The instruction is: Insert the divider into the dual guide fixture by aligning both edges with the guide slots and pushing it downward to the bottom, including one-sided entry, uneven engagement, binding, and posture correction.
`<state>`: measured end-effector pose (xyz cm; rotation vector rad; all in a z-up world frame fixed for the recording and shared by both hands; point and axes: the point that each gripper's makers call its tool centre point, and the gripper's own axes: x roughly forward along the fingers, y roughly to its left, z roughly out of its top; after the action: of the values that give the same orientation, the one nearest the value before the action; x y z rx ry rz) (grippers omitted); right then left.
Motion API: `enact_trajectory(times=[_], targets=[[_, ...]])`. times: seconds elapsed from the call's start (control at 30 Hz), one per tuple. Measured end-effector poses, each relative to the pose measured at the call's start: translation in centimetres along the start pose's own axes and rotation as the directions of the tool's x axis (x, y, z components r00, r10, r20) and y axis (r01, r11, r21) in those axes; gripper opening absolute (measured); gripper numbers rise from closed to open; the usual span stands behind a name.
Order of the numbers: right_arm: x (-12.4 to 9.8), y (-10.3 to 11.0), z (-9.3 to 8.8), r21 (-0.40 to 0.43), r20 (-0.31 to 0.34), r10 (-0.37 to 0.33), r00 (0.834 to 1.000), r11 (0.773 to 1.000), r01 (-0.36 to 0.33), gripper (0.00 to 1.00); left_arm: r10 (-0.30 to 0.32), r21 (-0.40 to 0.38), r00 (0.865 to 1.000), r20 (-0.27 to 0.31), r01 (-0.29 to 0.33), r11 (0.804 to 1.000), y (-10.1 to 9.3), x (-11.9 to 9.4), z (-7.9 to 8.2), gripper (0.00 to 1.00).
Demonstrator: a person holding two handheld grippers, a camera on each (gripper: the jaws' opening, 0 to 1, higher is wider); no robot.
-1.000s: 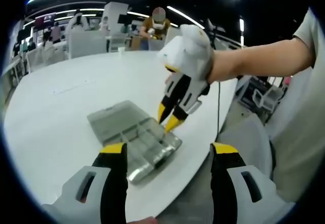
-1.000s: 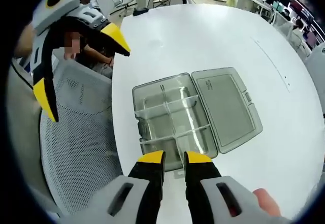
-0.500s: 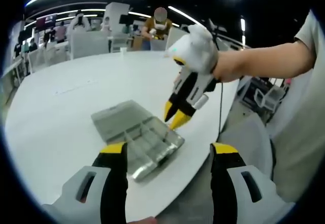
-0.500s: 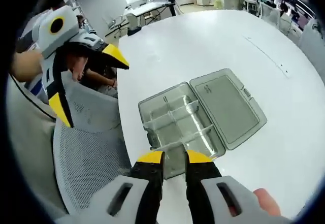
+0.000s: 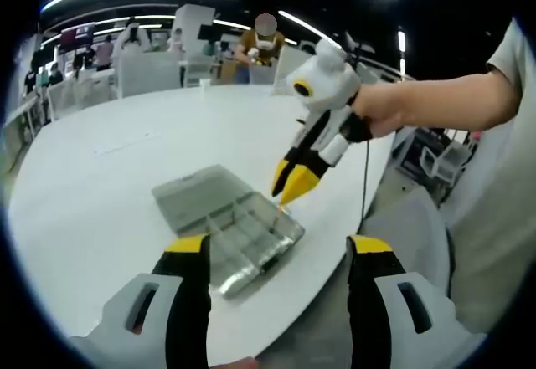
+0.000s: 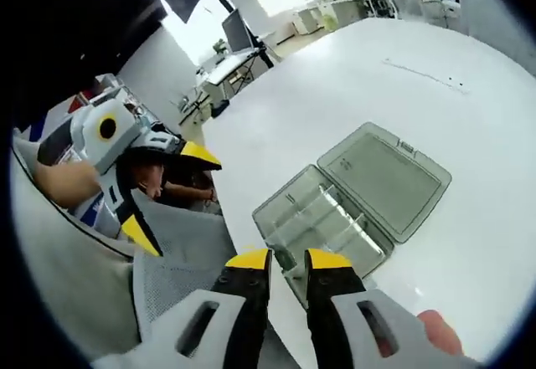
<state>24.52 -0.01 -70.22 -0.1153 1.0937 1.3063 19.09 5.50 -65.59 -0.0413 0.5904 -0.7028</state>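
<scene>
A clear plastic organiser box (image 5: 224,218) lies open near the edge of the white table (image 5: 100,176). Its tray (image 6: 322,233) has cross dividers and slotted walls, and its lid (image 6: 387,176) lies flat beside it. My right gripper (image 5: 291,187) hangs just above the tray's near corner. Its jaws are nearly together on a thin clear divider (image 6: 289,270), whose lower edge overlaps the tray's near end in the right gripper view. My left gripper (image 5: 278,248) is held back off the table edge, open wide and holding nothing. It also appears as the left gripper (image 6: 176,202) at the left of the right gripper view.
A grey mesh chair (image 6: 176,281) stands at the table edge under my hands. Far across the table a person (image 5: 260,43) stands among white chairs (image 5: 142,68). A wide bare stretch of table lies beyond the box.
My right gripper has lifted and tilted away from the tray, so the box looks smaller and farther in its view. The left gripper has stayed where it was, still open.
</scene>
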Motion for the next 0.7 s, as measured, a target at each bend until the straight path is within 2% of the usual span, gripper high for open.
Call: enact_trajectory(times=[0.1,0.17,0.27,0.43,0.5,0.57,0.6,0.67,0.7], targets=[[-0.2,0.5,0.3,0.071,0.043,0.033,0.999,0.997,-0.036,0.11,0.002,-0.002,1.000,0.001,-0.002,1.000,0.0,0.0,0.0,0.64],[-0.4,0.3,0.4,0.084,0.057,0.035,0.998,0.996,-0.040,0.11,0.004,-0.002,1.000,0.002,-0.004,1.000,0.1,-0.1,0.0,0.64],[-0.5,0.7,0.7,0.156,0.092,0.062,0.994,0.985,-0.076,0.11,0.007,-0.005,1.000,0.002,-0.007,1.000,0.2,-0.1,0.0,0.64],[-0.7,0.7,0.8,0.173,0.114,0.059,0.992,0.982,-0.079,0.10,0.013,-0.008,1.000,0.002,-0.013,1.000,0.5,-0.3,0.0,0.64],[-0.8,1.1,1.2,0.216,0.147,0.083,0.986,0.970,-0.114,0.11,0.015,-0.009,1.000,0.003,-0.015,1.000,0.6,-0.3,0.0,0.64],[-1.0,1.3,1.4,0.223,0.163,0.096,0.982,0.966,-0.131,0.11,0.018,-0.009,1.000,0.002,-0.018,1.000,0.8,-0.4,-0.1,0.64],[-1.1,1.6,2.2,0.263,0.217,0.116,0.969,0.949,-0.173,0.11,0.019,-0.010,1.000,0.003,-0.019,1.000,0.9,-0.4,-0.1,0.64],[-1.3,1.7,2.5,0.307,0.249,0.127,0.960,0.930,-0.203,0.11,0.021,-0.013,1.000,0.005,-0.021,1.000,1.1,-0.4,-0.1,0.64],[-1.5,1.5,2.6,0.312,0.258,0.124,0.958,0.928,-0.204,0.11,0.023,-0.014,1.000,0.005,-0.023,1.000,1.3,-0.5,-0.1,0.64]])
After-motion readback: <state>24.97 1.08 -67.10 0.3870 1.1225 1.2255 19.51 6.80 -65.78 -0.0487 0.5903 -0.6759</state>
